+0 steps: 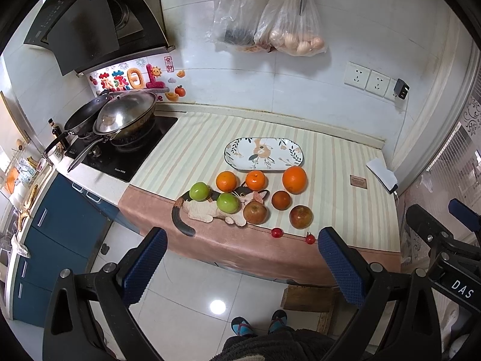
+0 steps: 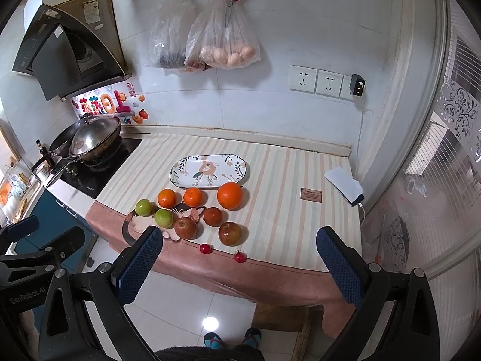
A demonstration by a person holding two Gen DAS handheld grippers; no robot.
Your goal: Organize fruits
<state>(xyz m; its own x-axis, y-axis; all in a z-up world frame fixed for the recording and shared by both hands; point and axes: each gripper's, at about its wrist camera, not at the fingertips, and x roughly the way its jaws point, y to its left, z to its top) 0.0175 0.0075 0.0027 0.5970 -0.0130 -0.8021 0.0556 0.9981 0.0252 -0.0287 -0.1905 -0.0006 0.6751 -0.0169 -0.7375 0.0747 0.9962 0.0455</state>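
Observation:
An empty oval flowered plate [image 1: 264, 154] [image 2: 209, 170] lies on the striped cloth. In front of it sit a large orange [image 1: 294, 179] [image 2: 230, 195], two smaller oranges [image 1: 226, 181] [image 1: 255, 179], two green apples [image 1: 199, 191] [image 1: 227, 202], two red apples [image 1: 255, 212] [image 1: 301, 217], a dark red-brown fruit [image 1: 281, 200] and two cherry tomatoes [image 1: 277, 232] [image 1: 310, 238]. My left gripper [image 1: 242, 261] is open and empty, held back over the floor before the counter. My right gripper [image 2: 240, 263] is open and empty too, just off the counter's front edge.
A stove with stacked pans [image 1: 120, 123] is at the left. A white cloth over a dark device [image 1: 381, 174] lies at the right edge. Bags [image 1: 270, 21] and scissors hang on the wall. A wooden stool [image 1: 309, 303] stands under the counter.

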